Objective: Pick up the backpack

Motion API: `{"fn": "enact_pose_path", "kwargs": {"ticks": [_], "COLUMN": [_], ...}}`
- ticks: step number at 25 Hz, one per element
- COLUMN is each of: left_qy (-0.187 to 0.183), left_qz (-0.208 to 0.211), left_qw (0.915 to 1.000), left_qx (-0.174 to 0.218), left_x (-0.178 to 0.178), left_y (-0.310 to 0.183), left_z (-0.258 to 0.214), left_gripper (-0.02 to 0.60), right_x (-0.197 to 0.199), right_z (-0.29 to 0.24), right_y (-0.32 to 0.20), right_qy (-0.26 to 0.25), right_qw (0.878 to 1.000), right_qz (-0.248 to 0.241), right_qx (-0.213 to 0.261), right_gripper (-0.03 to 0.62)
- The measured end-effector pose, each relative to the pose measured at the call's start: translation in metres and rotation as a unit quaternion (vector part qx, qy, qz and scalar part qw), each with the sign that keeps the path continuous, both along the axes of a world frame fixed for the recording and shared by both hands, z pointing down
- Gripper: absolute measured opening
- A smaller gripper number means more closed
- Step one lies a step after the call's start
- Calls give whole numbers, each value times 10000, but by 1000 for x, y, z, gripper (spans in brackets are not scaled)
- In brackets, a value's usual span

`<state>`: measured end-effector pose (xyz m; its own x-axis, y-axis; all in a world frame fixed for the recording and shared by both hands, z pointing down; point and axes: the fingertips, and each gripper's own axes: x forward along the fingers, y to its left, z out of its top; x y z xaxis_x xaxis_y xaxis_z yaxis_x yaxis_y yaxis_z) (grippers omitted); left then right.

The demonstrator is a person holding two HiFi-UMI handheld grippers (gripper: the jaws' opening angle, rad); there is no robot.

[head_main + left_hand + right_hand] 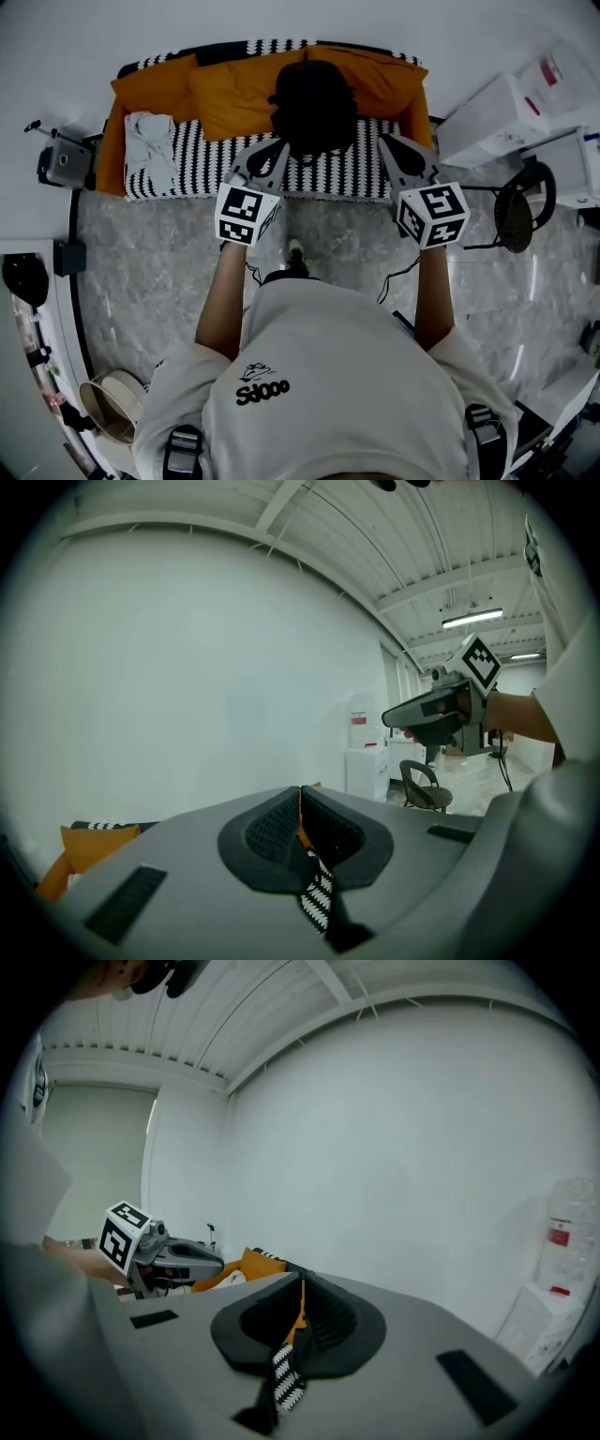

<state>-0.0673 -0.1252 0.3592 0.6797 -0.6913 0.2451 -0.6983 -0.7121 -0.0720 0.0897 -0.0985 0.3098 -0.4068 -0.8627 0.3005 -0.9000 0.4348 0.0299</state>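
A rounded black backpack (312,103) sits at 12 o'clock on the zigzag-striped sofa (356,173), against soft orange cushions (230,94). The left gripper (266,157) and right gripper (397,155), at 11 and 1 o'clock, have their jaws together and empty. A crumpled pale cloth (150,141) lies at 10 o'clock.

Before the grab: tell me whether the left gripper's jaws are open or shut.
Shut: the left gripper shows its pads meeting in one seam, nothing between them.

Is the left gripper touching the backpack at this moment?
Apart. The left gripper view shows the left gripper shut on nothing, with only a distant orange cushion and wall past its tips. The backpack is not at them.
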Motion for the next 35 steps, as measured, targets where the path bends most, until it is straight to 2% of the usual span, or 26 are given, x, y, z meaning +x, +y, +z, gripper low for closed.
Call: {"fn": "enact_pose_path", "kwargs": {"ticks": [11, 17, 23, 27, 28, 30, 35], "left_qy": [133, 174, 307, 81, 27, -51, -151], "left_qz": [149, 180, -12, -181, -236, -344, -425], "left_qw": [9995, 9974, 9931, 9911, 9903, 9881, 9821], "left_qx": [-228, -677, -1136, -1317, -1369, -1496, -1831], "left_x": [-13, -4, 4, 15, 18, 25, 44], "left_y": [-66, -95, -139, -168, -176, -192, -219], "left_z": [24, 53, 88, 112, 118, 130, 166], "left_gripper": [25, 25, 26, 29, 43, 118, 118], "right_x": [-11, -2, 13, 37, 44, 54, 66], "right_z": [32, 54, 94, 122, 129, 143, 185], "right_y": [-74, -111, -163, -199, -208, -226, -264], "right_qy": [-16, -70, -275, -208, -191, -209, -206], "right_qw": [9995, 9984, 9946, 9916, 9907, 9886, 9817], "right_qz": [97, 21, -384, -468, -487, -534, -712], "right_qx": [-312, -558, -924, -1185, -1257, -1389, -1755], "right_gripper": [35, 35, 35, 35, 35, 35, 37]}}
